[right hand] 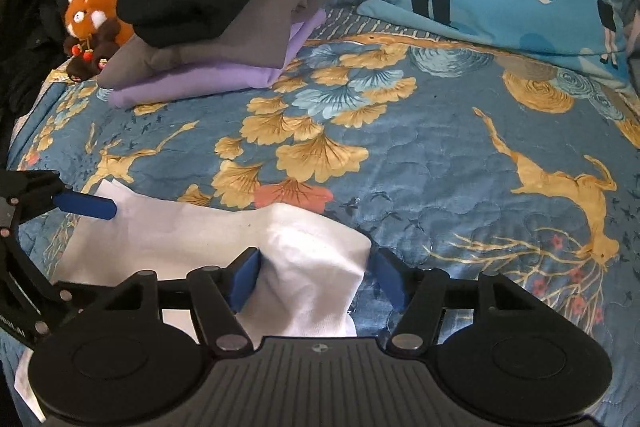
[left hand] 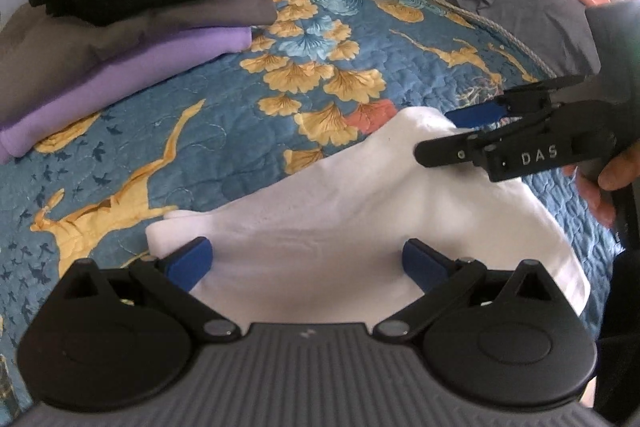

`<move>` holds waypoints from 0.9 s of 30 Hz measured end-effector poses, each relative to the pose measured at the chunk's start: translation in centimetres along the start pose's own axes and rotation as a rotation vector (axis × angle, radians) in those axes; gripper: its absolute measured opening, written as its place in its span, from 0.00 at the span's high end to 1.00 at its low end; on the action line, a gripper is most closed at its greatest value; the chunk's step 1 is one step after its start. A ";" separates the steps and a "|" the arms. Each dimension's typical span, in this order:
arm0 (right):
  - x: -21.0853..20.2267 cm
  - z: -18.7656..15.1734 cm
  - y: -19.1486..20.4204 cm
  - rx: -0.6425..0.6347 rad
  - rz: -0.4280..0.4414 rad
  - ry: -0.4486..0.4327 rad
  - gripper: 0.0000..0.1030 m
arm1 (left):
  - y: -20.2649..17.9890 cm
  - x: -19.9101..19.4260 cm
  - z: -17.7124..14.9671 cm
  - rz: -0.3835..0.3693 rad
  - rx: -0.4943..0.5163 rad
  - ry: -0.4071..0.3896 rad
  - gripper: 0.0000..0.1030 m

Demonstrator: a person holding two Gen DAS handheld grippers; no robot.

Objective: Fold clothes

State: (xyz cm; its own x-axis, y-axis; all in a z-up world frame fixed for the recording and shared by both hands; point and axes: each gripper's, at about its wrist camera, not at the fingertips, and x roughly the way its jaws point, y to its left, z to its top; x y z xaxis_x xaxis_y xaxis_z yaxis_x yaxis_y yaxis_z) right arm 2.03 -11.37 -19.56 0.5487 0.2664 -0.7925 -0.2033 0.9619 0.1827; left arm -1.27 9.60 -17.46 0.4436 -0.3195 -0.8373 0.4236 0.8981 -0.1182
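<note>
On the blue floral quilt (right hand: 420,155), a white garment (left hand: 340,211) lies near the folded stack (left hand: 132,7), the left gripper (left hand: 308,261) and right gripper (right hand: 316,279) both spread wide astride its bunched cloth.

Both wrist views low, facing headboard (close) | shared: white cloth (left hand: 360,195), folded stack (right hand: 208,39)

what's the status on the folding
Left gripper open, straddling white cotton garment. Right gripper open around its bunched corner. Folded black, grey, purple stack clear behind.
</note>
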 end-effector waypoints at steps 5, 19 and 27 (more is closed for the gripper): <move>-3.5 0.2 -0.1 0.050 0.046 -0.095 0.45 | -0.5 -2.9 0.6 -0.009 -0.044 -0.041 0.01; -10.5 -9.6 5.9 -0.157 0.051 -0.129 0.41 | -6.3 -8.1 -7.0 -0.101 -0.006 0.006 0.00; -8.0 -12.7 4.9 -0.046 0.090 -0.065 0.32 | -7.7 -5.9 -9.4 -0.033 0.073 0.060 0.00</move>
State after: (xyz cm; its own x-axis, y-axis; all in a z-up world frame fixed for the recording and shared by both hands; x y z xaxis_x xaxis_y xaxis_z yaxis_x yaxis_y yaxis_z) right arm -13.62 -9.55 -19.69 0.5781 0.3562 -0.7341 -0.2899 0.9306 0.2233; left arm -14.60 7.46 -16.66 0.3813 -0.3279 -0.8643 0.4944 0.8624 -0.1091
